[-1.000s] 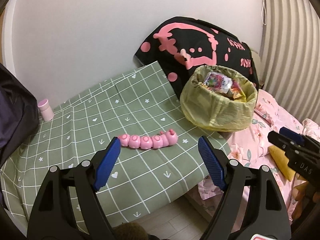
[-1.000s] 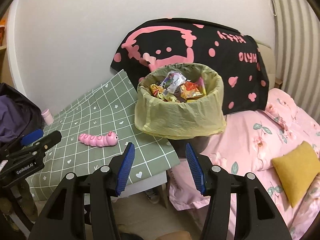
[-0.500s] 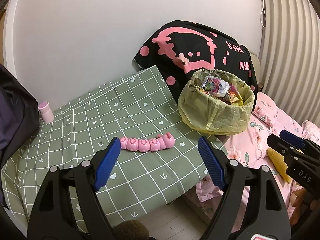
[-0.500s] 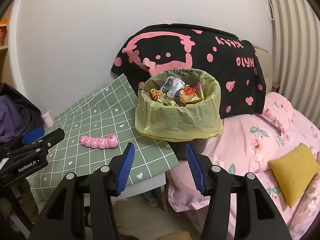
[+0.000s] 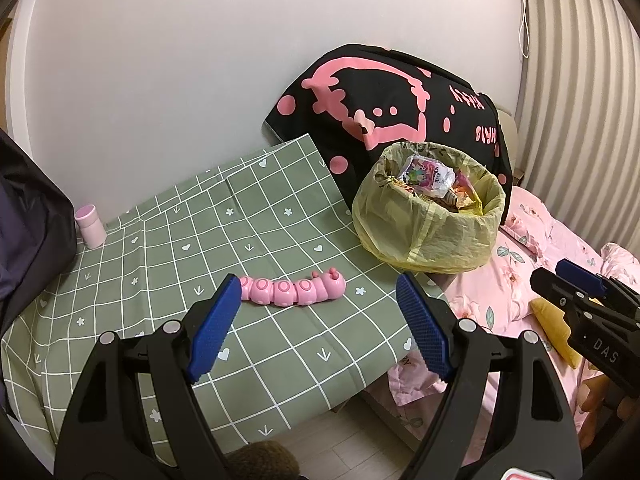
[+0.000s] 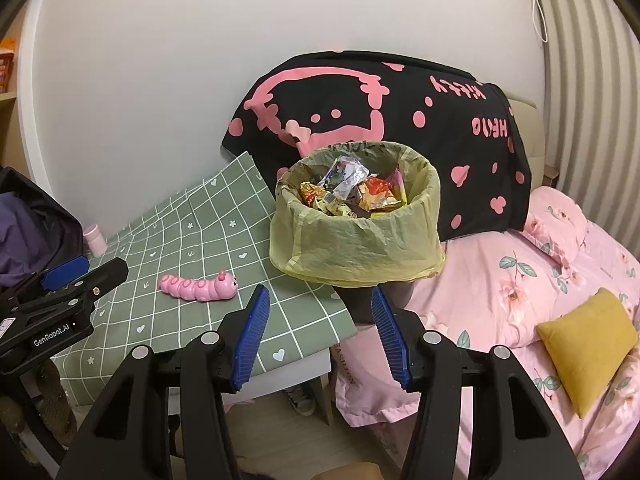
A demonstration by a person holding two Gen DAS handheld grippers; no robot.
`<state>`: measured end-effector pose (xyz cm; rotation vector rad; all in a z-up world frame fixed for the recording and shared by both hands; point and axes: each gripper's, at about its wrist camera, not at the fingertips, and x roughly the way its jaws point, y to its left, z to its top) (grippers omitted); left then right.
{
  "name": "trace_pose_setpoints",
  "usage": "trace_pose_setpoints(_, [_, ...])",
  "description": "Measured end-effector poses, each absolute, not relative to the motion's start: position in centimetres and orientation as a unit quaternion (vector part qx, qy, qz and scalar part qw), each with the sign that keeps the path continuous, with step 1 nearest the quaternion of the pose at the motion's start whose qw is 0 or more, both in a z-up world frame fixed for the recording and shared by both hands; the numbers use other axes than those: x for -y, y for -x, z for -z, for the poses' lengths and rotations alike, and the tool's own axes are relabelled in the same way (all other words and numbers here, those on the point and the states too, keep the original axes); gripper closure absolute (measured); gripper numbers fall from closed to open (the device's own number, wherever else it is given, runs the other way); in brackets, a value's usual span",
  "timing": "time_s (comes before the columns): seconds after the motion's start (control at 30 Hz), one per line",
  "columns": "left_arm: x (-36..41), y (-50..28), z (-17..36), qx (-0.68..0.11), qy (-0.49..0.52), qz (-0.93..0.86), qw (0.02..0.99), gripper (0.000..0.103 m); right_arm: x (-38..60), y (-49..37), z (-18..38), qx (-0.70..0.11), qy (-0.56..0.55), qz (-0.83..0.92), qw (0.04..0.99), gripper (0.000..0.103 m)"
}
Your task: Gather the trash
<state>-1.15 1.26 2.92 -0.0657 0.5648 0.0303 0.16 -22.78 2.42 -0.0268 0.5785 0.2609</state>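
Left wrist view: my left gripper (image 5: 318, 326) hovers with fingers apart and empty above the green cloth (image 5: 160, 264), just before a pink caterpillar toy (image 5: 294, 290). Right wrist view: my right gripper (image 6: 318, 338) likewise gapes, empty, below the bin (image 6: 356, 248), whose yellow bag brims with wrappers (image 6: 352, 192), beside a pink bed (image 6: 520, 280).

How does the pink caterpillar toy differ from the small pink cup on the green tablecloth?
The caterpillar toy lies flat near the cloth's front, long and segmented, with round markings; the pink cup stands upright at the far left by the wall, a short, plain cylinder. The toy is a stronger pink, the cup paler. Both rest on the green tablecloth, untouched.
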Motion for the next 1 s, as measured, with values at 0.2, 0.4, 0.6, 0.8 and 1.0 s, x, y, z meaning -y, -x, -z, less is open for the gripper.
trace_pose_setpoints(0.2, [-1.06,1.31,-3.12,-0.275,0.031,-0.008,0.961,0.027,22.76,-0.13,-2.5,-0.281,0.013,-0.127,0.951,0.053])
trace_pose_setpoints(0.4, [-1.03,1.36,-3.2,-0.274,0.032,-0.007,0.961,0.027,22.82,-0.01,-2.68,-0.278,0.01,-0.124,0.953,0.053])
trace_pose_setpoints(0.6, [-0.88,1.35,-3.27,-0.275,0.032,-0.007,0.961,0.027,22.98,0.0,-2.71,-0.278,0.01,-0.124,0.953,0.053])
trace_pose_setpoints(0.8, [-0.8,1.4,-3.27,-0.275,0.032,-0.008,0.961,0.027,23.05,-0.02,-2.69,-0.278,0.009,-0.125,0.953,0.053])
trace_pose_setpoints(1.0, [-0.83,1.4,-3.28,-0.275,0.033,-0.008,0.961,0.027,23.08,-0.02,-2.74,-0.278,0.007,-0.125,0.953,0.053])
